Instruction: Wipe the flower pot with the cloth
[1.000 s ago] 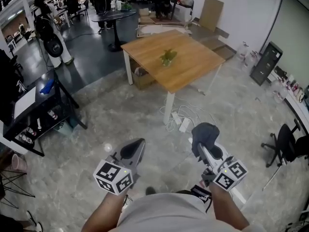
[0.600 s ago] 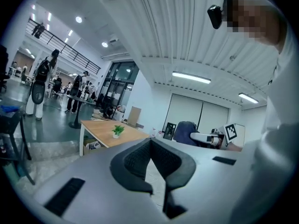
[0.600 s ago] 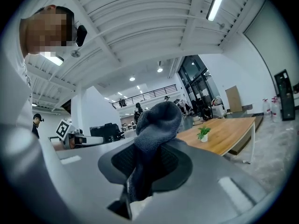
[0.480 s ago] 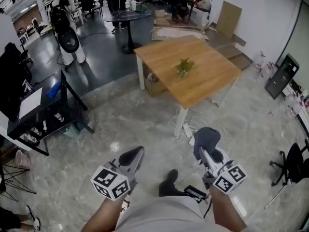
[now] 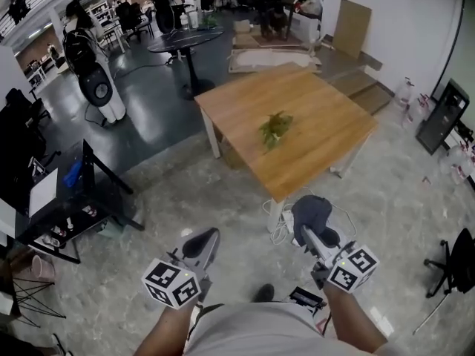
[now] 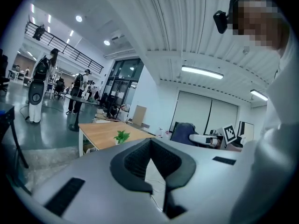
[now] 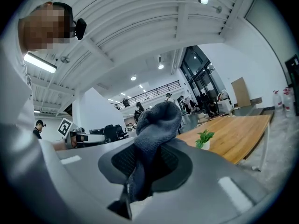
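The flower pot (image 7: 204, 145) stands near the middle of the wooden bench (image 5: 319, 117), small and white with a leafy sprig (image 5: 274, 128) spilling over it. It sits well ahead of both pairs of jaws, out of reach for now. It looks light and easy to tip, with tender leaves, so I'd steady it low on its wall, clear of the greenery. The cloth (image 7: 154, 125) is soft, grey and limp. The right gripper (image 5: 309, 231) has its jaws clamped on a bunch of it, and the rest flops over their tips. The left gripper (image 5: 200, 245) carries nothing, its jaws drawn close together and pointing towards the bench.
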The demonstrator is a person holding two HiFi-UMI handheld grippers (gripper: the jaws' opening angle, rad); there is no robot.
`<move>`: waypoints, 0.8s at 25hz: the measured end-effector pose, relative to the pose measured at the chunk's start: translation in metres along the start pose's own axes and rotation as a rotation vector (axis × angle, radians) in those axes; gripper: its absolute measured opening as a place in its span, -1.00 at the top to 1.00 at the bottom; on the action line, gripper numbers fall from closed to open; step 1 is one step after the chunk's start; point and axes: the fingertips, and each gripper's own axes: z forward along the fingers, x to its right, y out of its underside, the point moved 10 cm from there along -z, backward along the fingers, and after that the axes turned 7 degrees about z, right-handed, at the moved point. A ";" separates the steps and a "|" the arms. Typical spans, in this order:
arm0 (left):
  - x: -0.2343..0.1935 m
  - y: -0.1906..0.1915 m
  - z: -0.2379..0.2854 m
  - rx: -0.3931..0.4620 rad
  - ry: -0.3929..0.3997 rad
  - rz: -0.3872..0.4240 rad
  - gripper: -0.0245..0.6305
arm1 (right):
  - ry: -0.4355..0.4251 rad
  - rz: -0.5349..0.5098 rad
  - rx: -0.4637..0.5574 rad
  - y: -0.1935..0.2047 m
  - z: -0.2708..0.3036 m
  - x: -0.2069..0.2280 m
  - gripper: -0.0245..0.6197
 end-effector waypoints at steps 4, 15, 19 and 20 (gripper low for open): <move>-0.006 -0.010 0.057 -0.025 0.015 -0.001 0.91 | 0.005 0.009 0.026 -0.027 0.013 0.043 0.72; -0.046 -0.030 0.229 -0.076 0.122 -0.010 0.90 | 0.092 0.054 0.099 -0.062 0.041 0.131 0.72; -0.090 -0.036 0.307 -0.092 0.169 0.003 0.90 | 0.123 0.057 0.105 -0.072 0.085 0.177 0.72; -0.101 -0.037 0.329 -0.101 0.184 0.007 0.90 | 0.136 0.060 0.108 -0.075 0.098 0.190 0.72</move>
